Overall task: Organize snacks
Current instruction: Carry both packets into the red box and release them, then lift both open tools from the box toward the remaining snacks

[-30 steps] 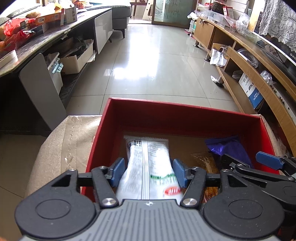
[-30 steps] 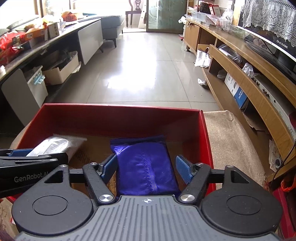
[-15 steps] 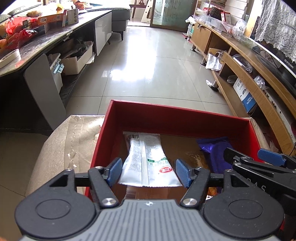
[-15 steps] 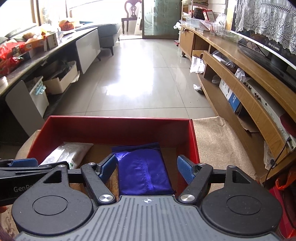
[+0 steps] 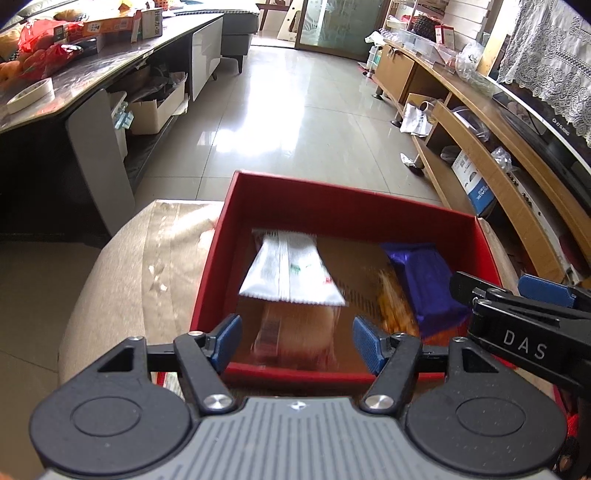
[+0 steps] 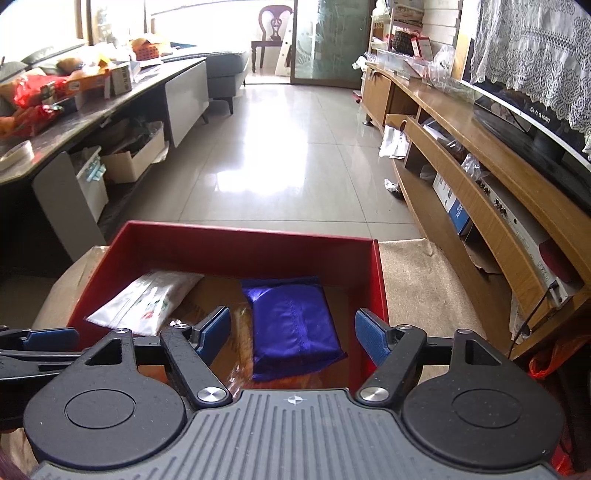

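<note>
Red box [image 5: 332, 206] holds white pack [image 5: 291, 273] left, purple pack [image 6: 291, 325] right. Left gripper [image 5: 297, 341] jaws just widened, nothing between them; right gripper [image 6: 291, 334] likewise — purple pack lies free below. Orange packs [image 5: 397, 306] underneath are blurred — unreadable.

Setting: a home living room. Indicators: glossy tiled floor [image 6: 295, 147]; long wooden TV cabinet [image 6: 480, 192] along the right wall carrying a television [image 6: 535, 125] under a lace cover [image 6: 535, 48]; grey sofa [image 6: 225, 70] and wooden chair [image 6: 275, 33] at the far end beside a glass sliding door [image 6: 325, 40]; dark tabletop [image 5: 92, 74] on the left loaded with packaged food and boxes.
</note>
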### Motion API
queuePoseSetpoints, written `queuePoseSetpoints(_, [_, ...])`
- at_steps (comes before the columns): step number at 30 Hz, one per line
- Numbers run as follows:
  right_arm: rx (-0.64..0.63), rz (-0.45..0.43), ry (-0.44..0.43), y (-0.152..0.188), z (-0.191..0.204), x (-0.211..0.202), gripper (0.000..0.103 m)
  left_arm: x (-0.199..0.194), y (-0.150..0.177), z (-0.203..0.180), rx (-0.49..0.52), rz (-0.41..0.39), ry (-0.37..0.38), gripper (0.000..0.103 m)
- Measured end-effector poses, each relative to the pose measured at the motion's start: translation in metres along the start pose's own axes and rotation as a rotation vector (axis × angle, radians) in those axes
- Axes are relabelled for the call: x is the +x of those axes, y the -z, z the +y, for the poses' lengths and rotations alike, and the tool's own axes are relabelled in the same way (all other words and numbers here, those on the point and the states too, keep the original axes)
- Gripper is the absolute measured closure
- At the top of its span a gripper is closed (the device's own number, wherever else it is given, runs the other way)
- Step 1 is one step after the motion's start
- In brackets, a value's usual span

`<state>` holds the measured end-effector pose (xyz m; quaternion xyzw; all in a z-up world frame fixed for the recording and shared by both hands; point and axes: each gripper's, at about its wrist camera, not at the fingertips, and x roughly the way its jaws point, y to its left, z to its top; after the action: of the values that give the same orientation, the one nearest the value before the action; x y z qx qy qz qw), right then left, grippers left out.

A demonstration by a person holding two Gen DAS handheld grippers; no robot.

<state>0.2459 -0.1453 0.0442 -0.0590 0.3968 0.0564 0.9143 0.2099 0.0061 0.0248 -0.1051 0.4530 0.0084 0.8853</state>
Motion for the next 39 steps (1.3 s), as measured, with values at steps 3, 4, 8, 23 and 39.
queuePoseSetpoints(3, [-0.022, 0.007, 0.004, 0.007, 0.004, -0.007, 0.023, -0.006, 0.007, 0.004, -0.002, 0.003, 0.009, 0.041])
queuePoseSetpoints(4, [-0.029, 0.010, 0.003, 0.009, 0.004, -0.009, 0.023, -0.009, 0.010, 0.006, -0.003, 0.004, 0.013, 0.041])
queuePoseSetpoints(8, [-0.027, 0.014, -0.003, 0.018, 0.003, -0.020, 0.022, -0.019, 0.021, 0.010, -0.002, 0.010, 0.027, 0.040])
queuePoseSetpoints(23, [-0.075, 0.082, -0.025, 0.063, 0.014, -0.045, 0.022, -0.030, 0.098, 0.017, 0.014, 0.167, 0.040, 0.040])
queuePoseSetpoints(39, [-0.034, 0.120, -0.021, 0.085, -0.015, -0.059, 0.021, -0.016, 0.135, 0.019, -0.016, 0.265, 0.030, 0.039])
